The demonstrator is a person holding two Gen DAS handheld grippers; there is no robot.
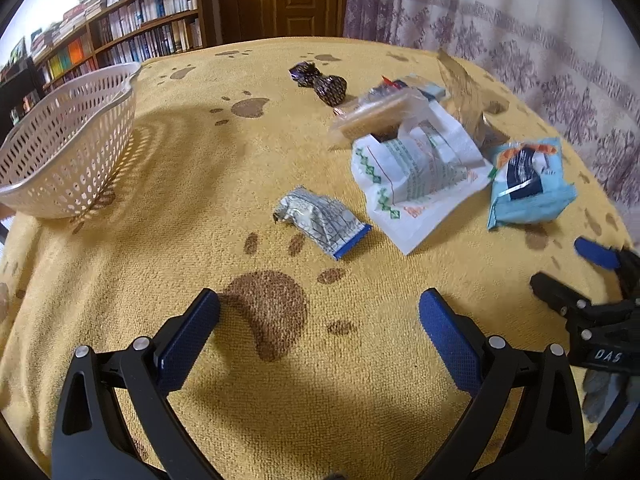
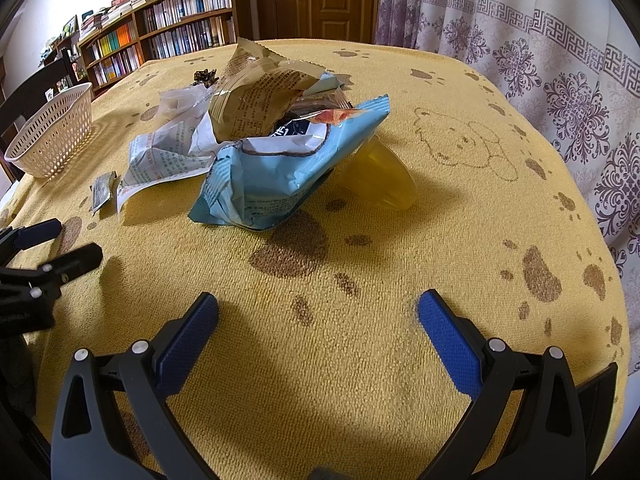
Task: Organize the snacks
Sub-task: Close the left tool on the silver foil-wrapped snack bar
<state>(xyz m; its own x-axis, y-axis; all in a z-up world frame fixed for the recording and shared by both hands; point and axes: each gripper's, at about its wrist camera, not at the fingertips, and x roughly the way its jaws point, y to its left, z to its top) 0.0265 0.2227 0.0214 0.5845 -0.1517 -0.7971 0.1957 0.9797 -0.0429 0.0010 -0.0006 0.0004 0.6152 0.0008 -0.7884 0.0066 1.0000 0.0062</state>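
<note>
Left wrist view: left gripper (image 1: 319,304) low over yellow paw-print table (image 1: 168,184), jaws spread wide, nothing between them. White perforated basket (image 1: 68,148) far left on table, visible part of inside looks empty. All snacks lying well right of basket: small silver packet (image 1: 320,222) nearest to it, alone on cloth; white printed bag (image 1: 416,184) just beyond that; light blue packet (image 1: 528,184) further from basket, beside white bag; clear-wrapped biscuit pack (image 1: 376,114) leaning on top of white bag; two dark foil candies (image 1: 320,80) behind pile; brown wrapper (image 1: 464,88) standing at back. Right gripper (image 1: 568,280) entering at right edge, far side from basket.

Right wrist view: right gripper (image 2: 318,306) also just above table (image 2: 480,208), jaws wide apart, holding nothing. Basket (image 2: 56,136) far left, well apart from snack heap. Light blue packet (image 2: 272,176) at front of heap, brown wrapper (image 2: 256,92) draped over it, white bag (image 2: 168,156) on basket side of it, yellow jelly cup (image 2: 384,176) tucked against blue packet on side away from basket. Silver packet (image 2: 102,190) between heap and basket. Left gripper (image 2: 60,248) at left edge, open.

Progress, judged: nothing seen in basket, every snack on cloth, sorting not started. All packets left to move.
</note>
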